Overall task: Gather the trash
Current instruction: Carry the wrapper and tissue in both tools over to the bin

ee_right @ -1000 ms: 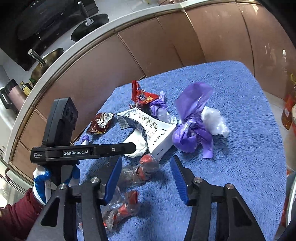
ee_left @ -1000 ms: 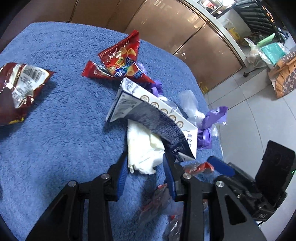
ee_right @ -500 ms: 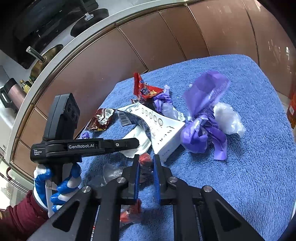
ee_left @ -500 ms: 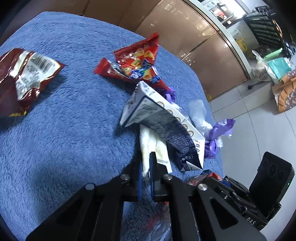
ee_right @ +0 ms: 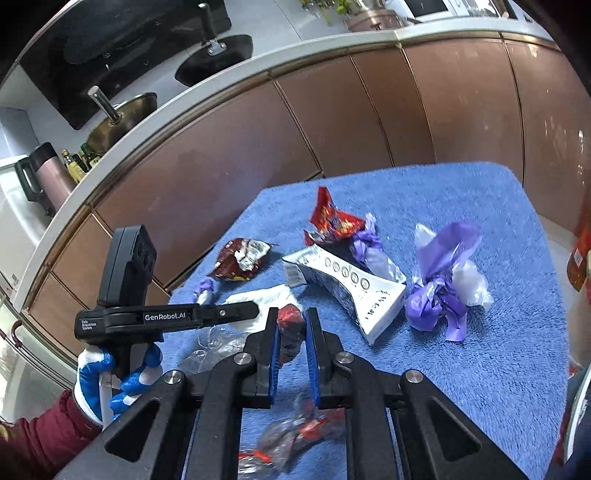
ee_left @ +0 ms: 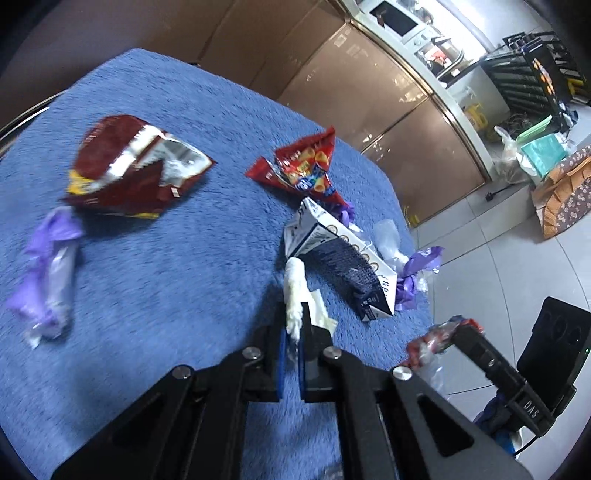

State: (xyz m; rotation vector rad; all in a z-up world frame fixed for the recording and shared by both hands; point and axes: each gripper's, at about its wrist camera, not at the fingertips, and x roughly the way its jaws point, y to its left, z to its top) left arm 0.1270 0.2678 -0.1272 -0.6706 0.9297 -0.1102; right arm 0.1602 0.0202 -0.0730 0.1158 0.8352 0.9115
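White tissue (ee_left: 295, 291) pinched left; right maybe wrapper (ee_right: 290, 325)

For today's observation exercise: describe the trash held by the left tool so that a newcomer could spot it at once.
Start at the blue towel-covered table and find the flattened white-and-navy carton. Just beside its near end, the left tool pinches a crumpled white tissue. It is the only plain white, soft, unprinted piece among glossy wrappers and purple plastic.

kitchen | cabinets (ee_right: 332, 122), pan (ee_right: 122, 114) on hob (ee_right: 122, 44) (microwave (ee_left: 397, 20) too)
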